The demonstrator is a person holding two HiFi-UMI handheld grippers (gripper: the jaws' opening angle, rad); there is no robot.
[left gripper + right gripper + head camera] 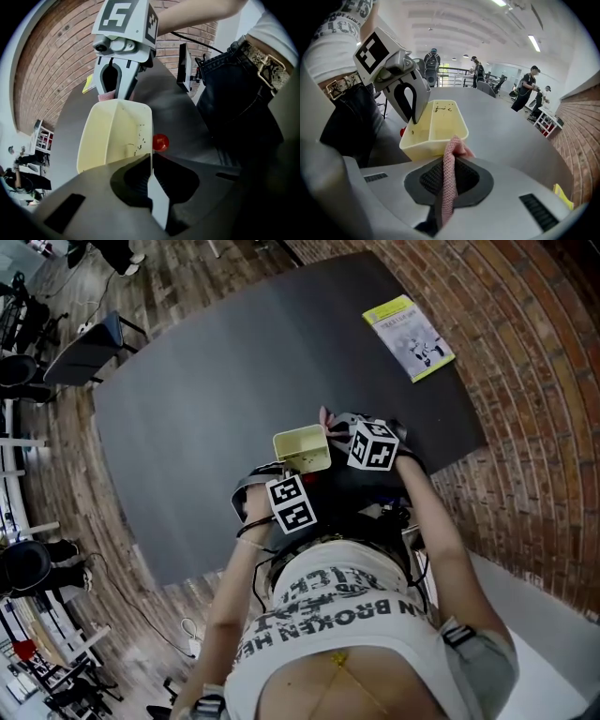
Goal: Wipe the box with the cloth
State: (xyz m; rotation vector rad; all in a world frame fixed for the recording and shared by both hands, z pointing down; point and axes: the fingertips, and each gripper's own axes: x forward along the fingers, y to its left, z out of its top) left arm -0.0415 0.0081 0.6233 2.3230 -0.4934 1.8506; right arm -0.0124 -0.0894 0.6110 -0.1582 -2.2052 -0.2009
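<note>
**Kid:** Left gripper view: what does the left claw hold?

**Friend:** It pinches one thin wall of the yellow box, near the table edge. I think that keeps it steady.

**Kid:** And the right claw?

**Friend:** It squeezes the pink cloth, just beside the box, ready to rub.

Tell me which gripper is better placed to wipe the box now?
Right. The right gripper is shut on the pink cloth, close beside the yellow box; the left gripper clamps the box's wall, steadying it.
</note>
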